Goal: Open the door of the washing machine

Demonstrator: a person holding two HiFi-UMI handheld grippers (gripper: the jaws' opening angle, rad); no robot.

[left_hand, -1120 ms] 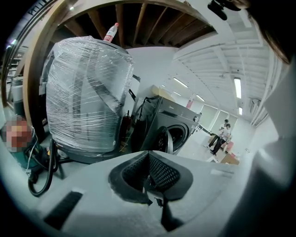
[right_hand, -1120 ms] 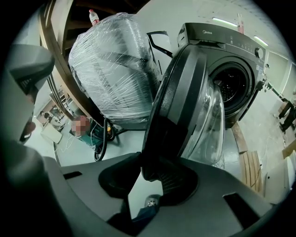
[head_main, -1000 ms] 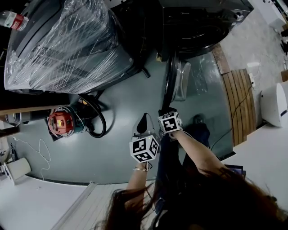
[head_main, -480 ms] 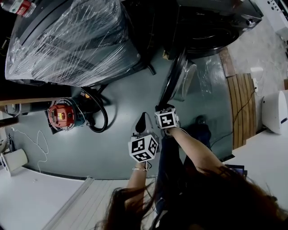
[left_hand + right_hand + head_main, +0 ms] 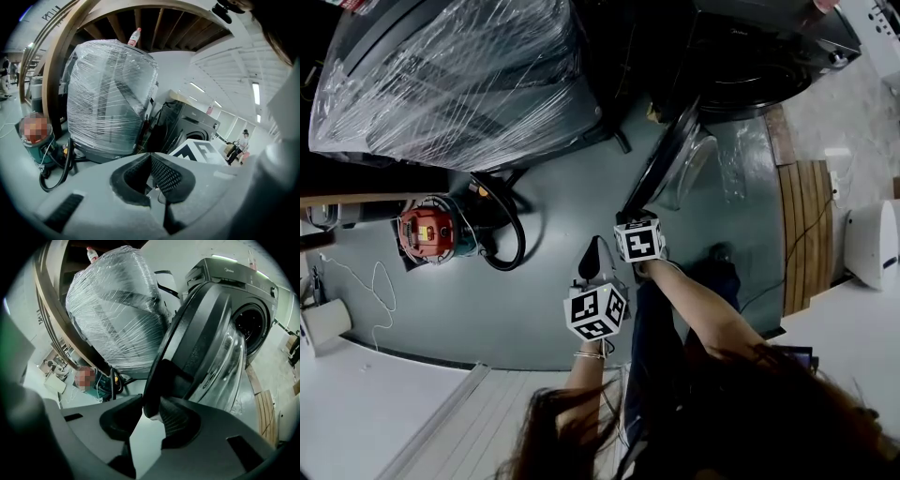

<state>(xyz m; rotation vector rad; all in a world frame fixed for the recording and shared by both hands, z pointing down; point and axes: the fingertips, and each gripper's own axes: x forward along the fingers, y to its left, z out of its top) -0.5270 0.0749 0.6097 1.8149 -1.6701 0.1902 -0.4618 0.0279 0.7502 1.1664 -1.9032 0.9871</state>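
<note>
- The washer (image 5: 750,56) is dark, front-loading, its round drum mouth uncovered.
- The door (image 5: 670,159) stands swung out from the washer's front, hinged at one side, its free edge pointing away from the washer towards the person; the glass bowl bulges on its inner face.
- The right gripper (image 5: 628,216) is at that free edge, the part of the door farthest from the washer. In the right gripper view its jaws are closed on the door's dark rim (image 5: 151,399), one pad on each face.
- The left gripper (image 5: 593,258) hangs farther from the washer than the right one, touching nothing; its pads (image 5: 164,173) meet at the tips with nothing between (just floor beyond).
- A film-wrapped unit (image 5: 459,75) stands beside the washer, a bottle (image 5: 134,36) on top.
- A red vacuum (image 5: 427,234) sits on the floor beyond that unit, well apart from the washer.
</note>
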